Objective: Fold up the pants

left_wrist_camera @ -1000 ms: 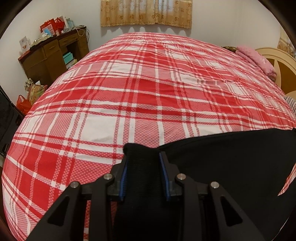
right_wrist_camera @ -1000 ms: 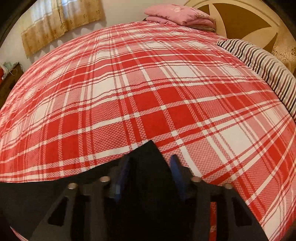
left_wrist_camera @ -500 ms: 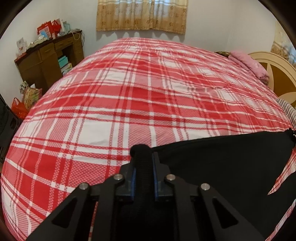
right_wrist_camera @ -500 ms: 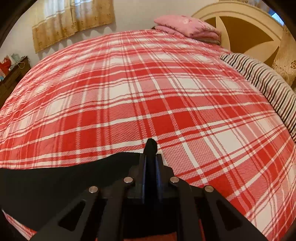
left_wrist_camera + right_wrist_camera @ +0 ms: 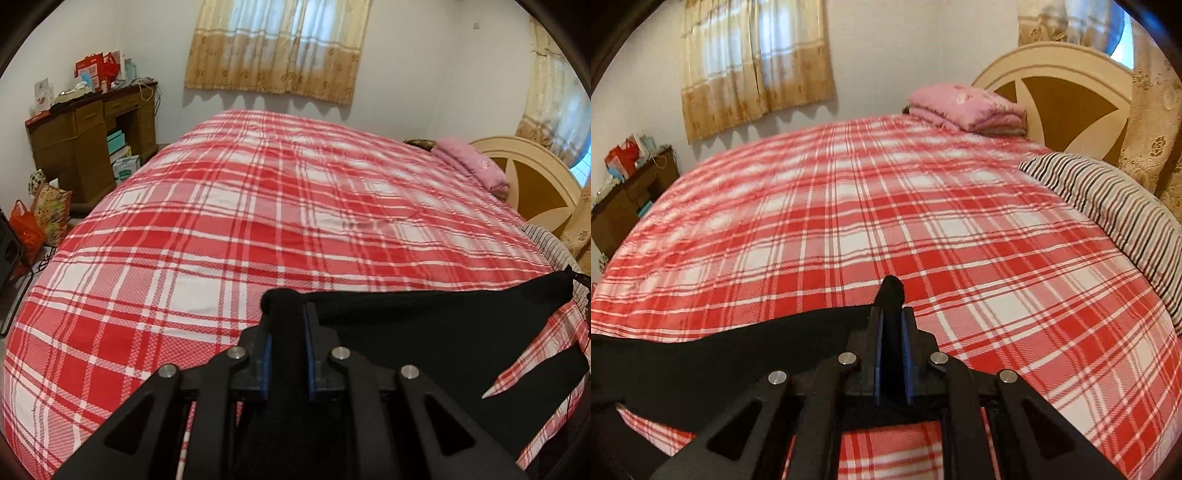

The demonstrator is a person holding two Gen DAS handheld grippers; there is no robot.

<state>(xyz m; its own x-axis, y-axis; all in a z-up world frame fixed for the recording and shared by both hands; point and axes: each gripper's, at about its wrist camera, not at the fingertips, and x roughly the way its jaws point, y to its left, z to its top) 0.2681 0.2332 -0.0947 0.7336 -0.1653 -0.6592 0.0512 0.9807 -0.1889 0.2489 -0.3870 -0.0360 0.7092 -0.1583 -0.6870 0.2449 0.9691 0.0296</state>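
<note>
Left claw (image 5: 287,354): clamped on a bunched corner of the black pants (image 5: 443,332); a knob of cloth sticks out just past the blue pads (image 5: 266,365).
Right claw (image 5: 893,354): clamped on the other corner of the pants (image 5: 720,354); a small peak of black cloth pokes out beyond its tips. This claw's jaws have just been closing, with the cloth between them.
Pants: stretched between the two claws, running off to the right of the left claw and to the left of the right claw; the top edge is pulled nearly straight. In the left wrist view the cloth hangs down to the right of the claw with a wedge-shaped gap that shows the bedcover behind.
Bed (image 5: 240,221): ahead of and below both claws, covered with a red and white plaid spread; the stretch straight ahead of each claw is bare plaid.
Striped pillow (image 5: 1115,210): ahead and to the right of the right claw, at the edge of the bed.
Pink folded blanket (image 5: 964,107): far ahead of the right claw, against the headboard (image 5: 1067,85).
Wooden desk (image 5: 88,144): far ahead and left of the left claw, beside the bed, with boxes and red bags on top.
Bags on the floor (image 5: 40,218): left of the left claw, below the desk.
Curtain (image 5: 277,44): on the wall beyond the bed.
</note>
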